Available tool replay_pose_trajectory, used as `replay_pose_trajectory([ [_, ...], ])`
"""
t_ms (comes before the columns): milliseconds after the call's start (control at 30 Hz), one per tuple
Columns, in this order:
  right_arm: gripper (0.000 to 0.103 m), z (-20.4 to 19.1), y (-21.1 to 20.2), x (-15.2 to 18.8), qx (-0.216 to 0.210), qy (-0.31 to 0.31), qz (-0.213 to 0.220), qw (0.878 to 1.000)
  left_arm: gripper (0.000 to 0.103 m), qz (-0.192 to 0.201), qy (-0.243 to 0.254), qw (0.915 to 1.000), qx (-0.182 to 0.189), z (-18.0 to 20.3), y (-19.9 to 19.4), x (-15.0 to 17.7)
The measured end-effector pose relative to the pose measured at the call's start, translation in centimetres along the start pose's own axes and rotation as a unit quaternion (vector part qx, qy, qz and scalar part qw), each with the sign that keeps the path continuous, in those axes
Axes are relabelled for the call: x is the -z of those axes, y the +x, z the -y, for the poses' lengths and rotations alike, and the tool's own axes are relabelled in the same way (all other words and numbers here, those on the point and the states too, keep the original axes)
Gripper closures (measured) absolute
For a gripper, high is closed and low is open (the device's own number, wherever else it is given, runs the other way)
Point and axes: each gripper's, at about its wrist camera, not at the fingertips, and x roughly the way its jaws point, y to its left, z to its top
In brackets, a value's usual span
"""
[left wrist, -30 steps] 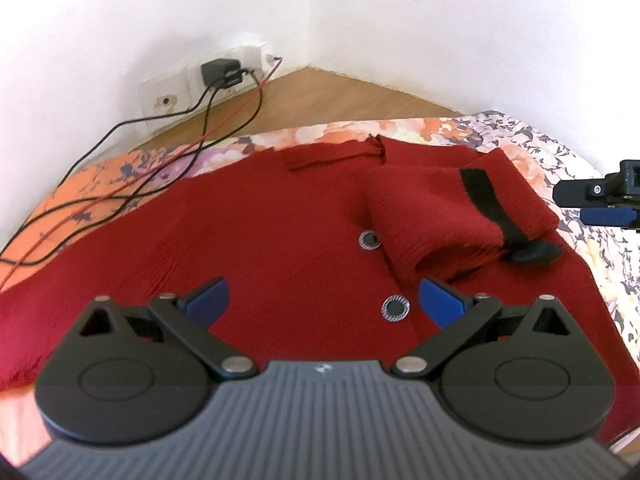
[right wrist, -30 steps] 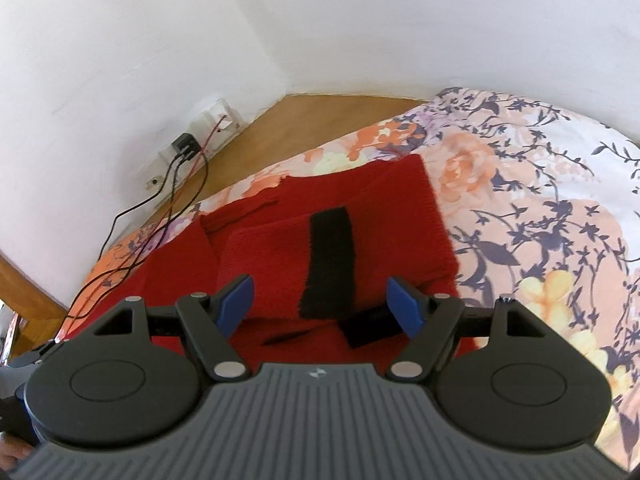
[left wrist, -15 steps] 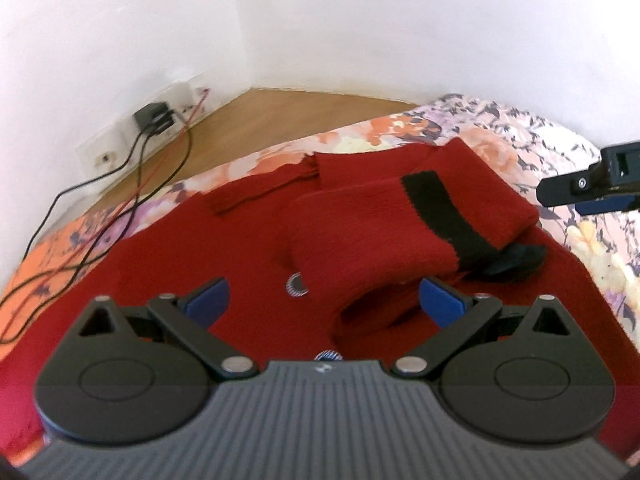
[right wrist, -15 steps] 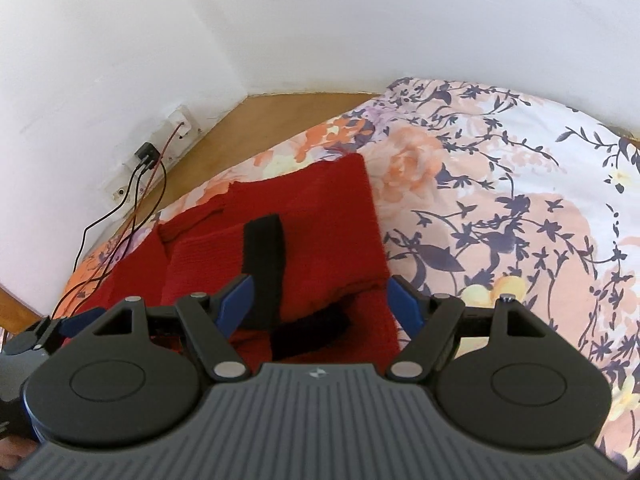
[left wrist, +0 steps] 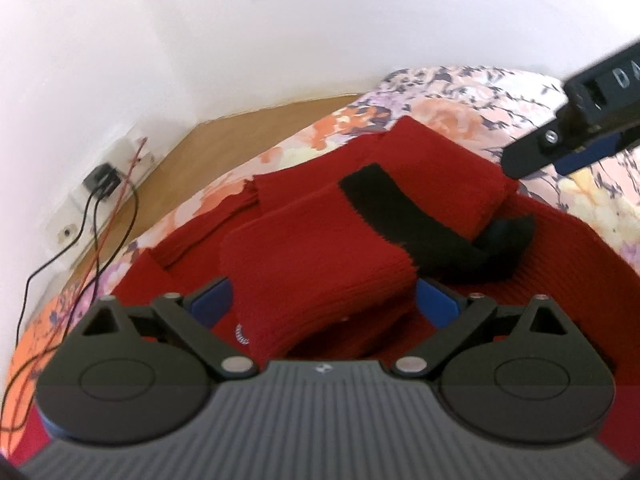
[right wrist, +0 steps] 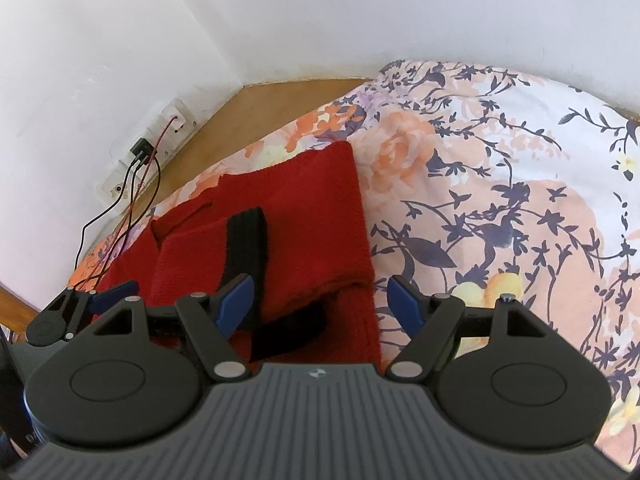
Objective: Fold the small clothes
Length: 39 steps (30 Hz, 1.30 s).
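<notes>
Both grippers have swung rightward across the bed over the past second, so the folded sleeve now fills the middle of each wrist view and the wall sockets have slid toward the left edge. White walls (right wrist: 400, 12) meet at a corner above a strip of wooden floor (right wrist: 280, 98). A floral bedsheet (right wrist: 500, 208) covers the mattress, and the red knitted cardigan (left wrist: 560, 264) lies spread flat on it. One sleeve (left wrist: 312, 248) is folded across the chest, its black band (left wrist: 384, 200) angled toward the right and its dark cuff end (left wrist: 508, 232) resting on the body of the garment. The left gripper (left wrist: 324, 300) hovers over the near edge of that sleeve, its blue-tipped fingers spread wide apart and holding nothing. The right gripper (right wrist: 320, 300) is likewise released, fingers parted above the cardigan's right edge where red knit meets the sheet. A black plug (right wrist: 142, 148) sits in the wall sockets (right wrist: 160, 136), with thin black and red cables (left wrist: 100, 216) trailing down over the bed's edge. One patterned button (left wrist: 241, 334) shows beside the sleeve.
</notes>
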Motion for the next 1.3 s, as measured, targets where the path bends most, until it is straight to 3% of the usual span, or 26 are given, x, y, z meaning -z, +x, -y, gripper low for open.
replay_pose_trajectory([
  [167,0.023,0.3,0.2,0.0,-0.002,0.003,-0.002,1.0,0.008,0.013,0.017,0.9995,0.022,0.9,-0.3,0.2],
  [333,0.023,0.4,0.5,0.2,-0.005,0.007,-0.006,1.0,0.026,0.01,0.028,0.9994,0.019,1.2,0.4,0.1],
  [433,0.023,0.4,0.7,0.3,-0.007,0.007,-0.009,1.0,0.045,0.015,0.032,0.9985,0.042,1.3,0.5,0.1],
  [500,0.023,0.4,0.8,0.3,-0.008,0.007,-0.01,1.0,0.076,0.017,0.031,0.998,0.053,1.4,0.5,0.0],
  [533,0.023,0.4,0.8,0.3,-0.009,0.007,-0.011,1.0,0.083,0.016,0.024,0.9981,0.054,1.3,0.5,-0.1],
  [600,0.024,0.4,0.9,0.3,-0.011,0.006,-0.011,1.0,0.088,0.013,0.006,0.9986,0.05,0.9,0.4,-0.3],
  [700,0.023,0.3,0.8,0.3,-0.014,0.004,-0.009,1.0,0.089,0.024,-0.035,0.9977,0.052,-0.3,-0.3,-0.6],
  [867,0.023,0.3,0.9,0.3,-0.018,0.003,-0.01,1.0,0.09,0.039,-0.097,0.9944,0.018,-2.7,-1.5,-0.8],
  [1100,0.024,-0.5,1.2,0.2,-0.024,-0.009,-0.013,1.0,0.09,0.057,-0.173,0.9829,-0.03,-6.7,-3.1,0.0],
  [1300,0.024,-1.5,1.6,0.3,-0.027,-0.02,-0.017,0.999,0.09,0.042,-0.226,0.9716,-0.056,-9.4,-3.4,1.7],
])
